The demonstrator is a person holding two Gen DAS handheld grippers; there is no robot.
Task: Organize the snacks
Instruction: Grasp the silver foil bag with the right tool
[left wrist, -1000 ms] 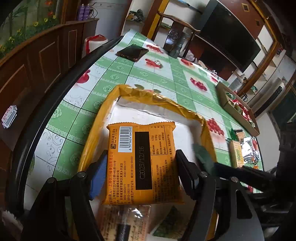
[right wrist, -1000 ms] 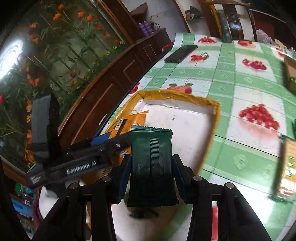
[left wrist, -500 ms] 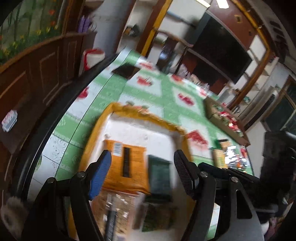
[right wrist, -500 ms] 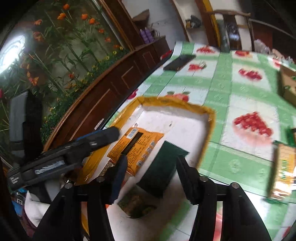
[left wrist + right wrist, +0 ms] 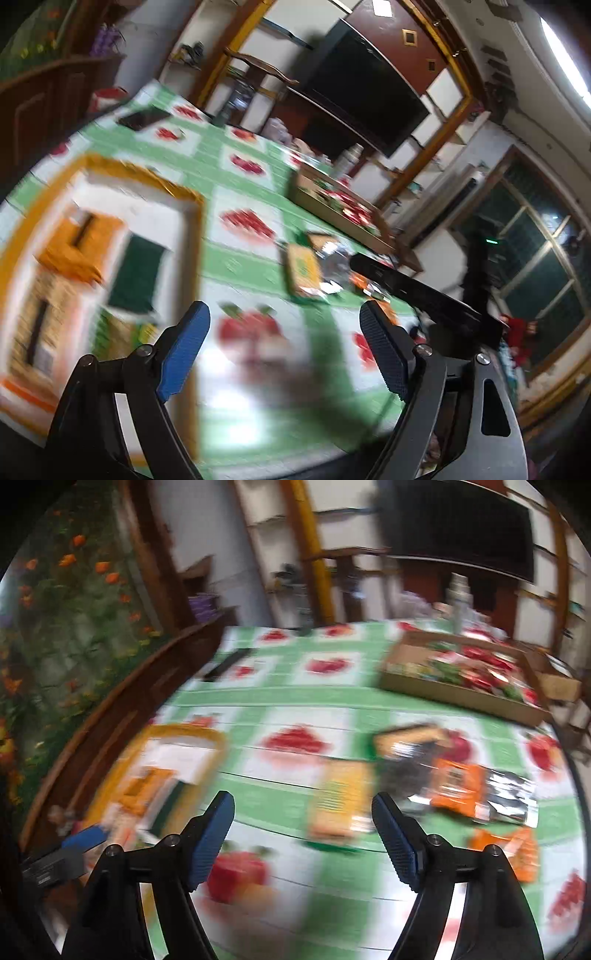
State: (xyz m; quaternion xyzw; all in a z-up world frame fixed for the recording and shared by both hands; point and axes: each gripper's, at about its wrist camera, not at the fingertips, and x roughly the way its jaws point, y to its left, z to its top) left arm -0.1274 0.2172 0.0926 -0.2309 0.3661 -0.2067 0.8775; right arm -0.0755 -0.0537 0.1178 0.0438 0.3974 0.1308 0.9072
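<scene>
Green-checked tabletop (image 5: 295,698) with fruit prints, in a wood-panelled room. Yellow-rimmed tray (image 5: 184,192) near its left edge, already holding an orange packet (image 5: 79,243) and a dark green packet (image 5: 135,273). Loose snacks (image 5: 454,782) piled toward the right edge, presumably next. Left gripper (image 5: 284,347) and right gripper (image 5: 303,838): jaws opening, nothing between.

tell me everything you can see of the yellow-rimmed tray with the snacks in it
The tray is a shallow rectangle with a yellow-orange rim and a white floor. It lies flat on the green checked tablecloth. Inside lie an orange packet, a dark green packet beside it, and more blurred packets nearer the camera. No gripper touches it. Motion blur hides finer detail.
</scene>
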